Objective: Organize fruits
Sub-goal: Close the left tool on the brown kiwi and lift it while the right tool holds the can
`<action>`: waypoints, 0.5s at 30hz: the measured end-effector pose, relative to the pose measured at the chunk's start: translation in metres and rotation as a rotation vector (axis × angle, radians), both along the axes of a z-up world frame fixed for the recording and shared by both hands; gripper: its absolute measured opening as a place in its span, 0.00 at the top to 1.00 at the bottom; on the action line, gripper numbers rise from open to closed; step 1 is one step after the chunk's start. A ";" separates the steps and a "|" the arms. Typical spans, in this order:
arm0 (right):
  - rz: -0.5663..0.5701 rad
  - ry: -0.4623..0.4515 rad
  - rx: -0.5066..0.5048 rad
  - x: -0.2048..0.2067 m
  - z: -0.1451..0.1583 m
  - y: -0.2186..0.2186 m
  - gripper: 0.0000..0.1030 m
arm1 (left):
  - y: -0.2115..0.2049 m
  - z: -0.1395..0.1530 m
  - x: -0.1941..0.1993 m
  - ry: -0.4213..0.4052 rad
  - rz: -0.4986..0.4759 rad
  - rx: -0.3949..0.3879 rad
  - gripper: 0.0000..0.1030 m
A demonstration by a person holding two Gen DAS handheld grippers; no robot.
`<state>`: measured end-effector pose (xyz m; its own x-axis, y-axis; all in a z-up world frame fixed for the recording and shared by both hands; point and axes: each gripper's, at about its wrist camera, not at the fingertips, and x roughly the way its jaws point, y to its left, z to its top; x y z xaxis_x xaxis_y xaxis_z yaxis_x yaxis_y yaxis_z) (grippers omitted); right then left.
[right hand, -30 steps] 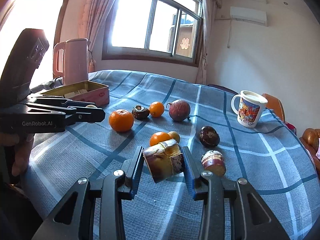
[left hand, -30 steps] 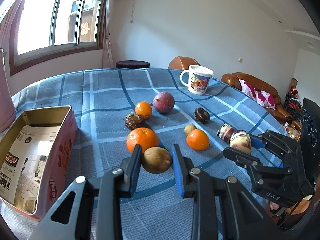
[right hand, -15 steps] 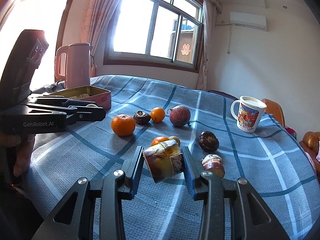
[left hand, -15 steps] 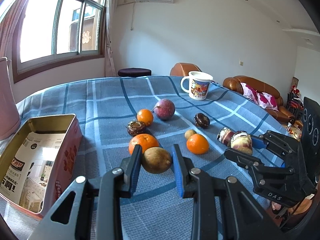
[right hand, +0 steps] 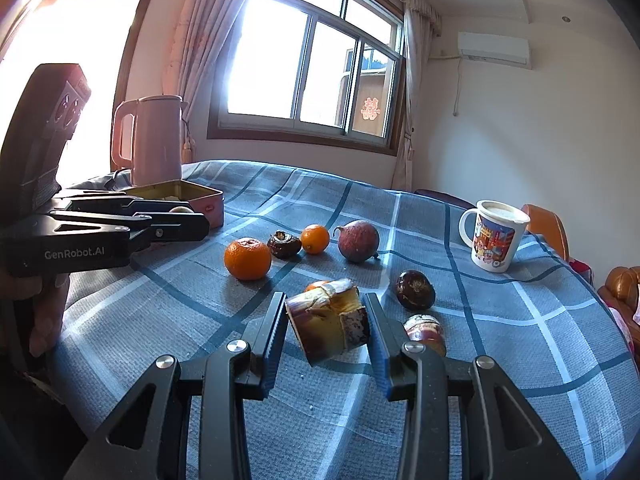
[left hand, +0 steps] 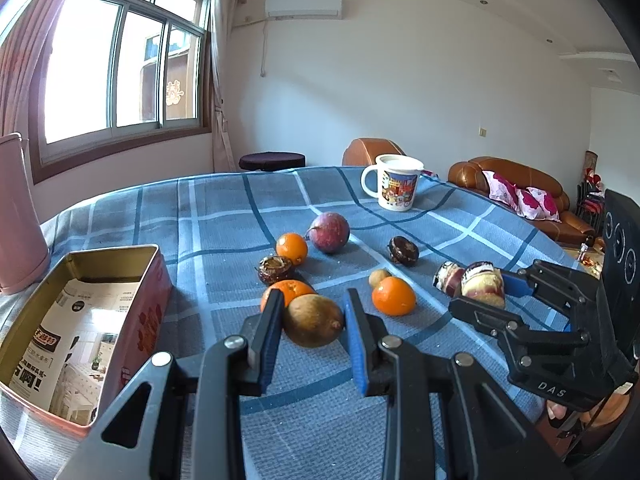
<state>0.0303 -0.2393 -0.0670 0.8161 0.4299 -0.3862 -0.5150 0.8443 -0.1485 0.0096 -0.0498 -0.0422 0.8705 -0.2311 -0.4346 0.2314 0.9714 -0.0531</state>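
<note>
In the left wrist view, the left tool (left hand: 312, 320) pinches a brown oval fruit (left hand: 314, 320) above the checked tabletop (left hand: 224, 216), with the open tin box (left hand: 156, 280) at the tabletop's left edge. The step in hand appears to be carrying; next the fruit likely needs swinging over the tin before release.

In the right wrist view, the right tool (right hand: 326, 330) pinches a cut cane segment (right hand: 328, 326), tilted, above the tabletop's near edge, with oranges and dark fruits lying beyond toward the middle. It faces a longer carry to the tin.
</note>
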 end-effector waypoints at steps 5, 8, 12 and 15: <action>0.004 -0.012 0.005 -0.001 0.000 -0.001 0.62 | -0.002 0.000 -0.004 -0.016 0.002 0.009 0.69; 0.007 -0.021 0.010 -0.003 0.001 -0.001 0.62 | -0.003 0.001 -0.006 -0.030 0.004 0.017 0.69; 0.012 -0.036 0.018 -0.005 0.002 -0.002 0.62 | -0.004 0.002 -0.009 -0.047 0.006 0.027 0.69; 0.015 -0.046 0.021 -0.005 0.002 -0.002 0.62 | -0.004 0.003 -0.012 -0.058 0.009 0.030 0.69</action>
